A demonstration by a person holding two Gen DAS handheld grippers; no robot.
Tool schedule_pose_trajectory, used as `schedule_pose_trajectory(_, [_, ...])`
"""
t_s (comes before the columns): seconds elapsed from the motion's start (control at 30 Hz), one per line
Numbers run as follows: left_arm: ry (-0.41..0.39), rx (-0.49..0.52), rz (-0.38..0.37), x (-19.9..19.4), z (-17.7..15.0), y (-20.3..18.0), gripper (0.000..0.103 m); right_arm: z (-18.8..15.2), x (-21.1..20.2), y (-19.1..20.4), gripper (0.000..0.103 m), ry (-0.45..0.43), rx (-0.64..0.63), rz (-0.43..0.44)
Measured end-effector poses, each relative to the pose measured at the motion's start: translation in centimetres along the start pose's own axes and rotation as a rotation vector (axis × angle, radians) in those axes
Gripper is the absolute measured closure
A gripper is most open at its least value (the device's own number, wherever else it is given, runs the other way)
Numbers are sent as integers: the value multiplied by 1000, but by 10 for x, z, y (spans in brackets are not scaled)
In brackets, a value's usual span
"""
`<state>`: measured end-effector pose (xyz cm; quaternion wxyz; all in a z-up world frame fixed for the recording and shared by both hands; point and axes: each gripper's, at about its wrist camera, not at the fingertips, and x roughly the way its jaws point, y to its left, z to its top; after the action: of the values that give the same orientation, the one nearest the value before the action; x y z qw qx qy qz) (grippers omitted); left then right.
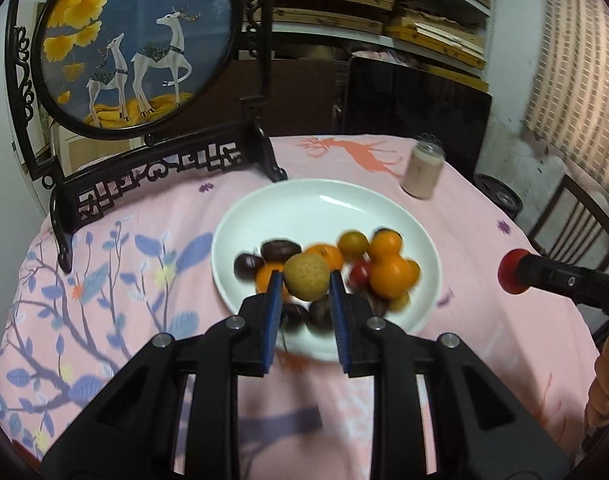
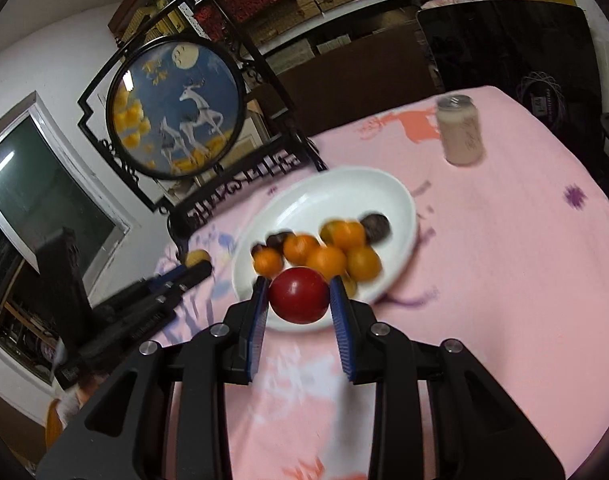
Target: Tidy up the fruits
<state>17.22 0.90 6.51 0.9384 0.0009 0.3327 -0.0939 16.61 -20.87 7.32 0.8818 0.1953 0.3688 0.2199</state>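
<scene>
A white plate (image 1: 324, 200) on the pink tablecloth holds several small oranges (image 1: 388, 274), dark chestnut-like fruits (image 1: 280, 250) and a small red fruit (image 1: 360, 272). My left gripper (image 1: 306, 280) is shut on a tan round fruit (image 1: 306, 278), held above the plate's near side. In the right wrist view my right gripper (image 2: 298, 294) is shut on a red fruit (image 2: 299, 294), over the near rim of the plate (image 2: 344, 184). The right gripper with its red fruit (image 1: 512, 272) shows at the right of the left wrist view. The left gripper with the tan fruit (image 2: 196, 258) shows left of the plate in the right wrist view.
A round deer picture in a black carved stand (image 1: 136, 44) stands at the table's back left. A pale drink can (image 1: 422, 172) stands behind the plate to the right. A wooden chair (image 1: 572, 216) is past the table's right edge. Shelves and a dark cabinet fill the back.
</scene>
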Motion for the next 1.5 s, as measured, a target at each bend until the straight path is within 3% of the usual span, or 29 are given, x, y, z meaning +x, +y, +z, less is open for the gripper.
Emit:
schedule_pose_trajectory(0.13, [15,-33,14,24,9,13,79,13,43,10,71,43,-12,16])
schedule_pose_trajectory(0.33, [100,-59,31,68,3,30,79,13,104,16,71,125,-52,-24])
schedule_pose_trajectory(0.7, [132,-43,42,99,4,30,78,12,128,26,69,113,-191,-85])
schedule_pose_trajectory(0.77, [131,-38,54,100,3,29,59,13,128,24,69,120,-174,-71])
schedule_pose_trajectory(0.8, [124,-40,58,99,3,29,55,14,127,21,68,124,-157,-60])
schedule_pose_trajectory(0.87, [111,-44,64,95,5,30,52,15,124,19,63,109,-142,-63])
schedule_pose_trajectory(1.03, [105,-51,72,89,4,29,51,18,111,19,63,80,-130,-72])
schedule_pose_trajectory(1.1, [105,-48,89,86,3,27,40,17,103,22,63,71,-132,-68])
schedule_pose_trajectory(1.13, [102,-51,95,83,2,26,29,15,96,25,63,64,-138,-70])
schedule_pose_trajectory(1.33, [84,-42,98,55,-18,14,20,2,67,39,62,34,-158,-71])
schedule_pose_trajectory(1.5, [49,-30,156,28,-38,6,11,-20,43,40,54,6,-161,-79])
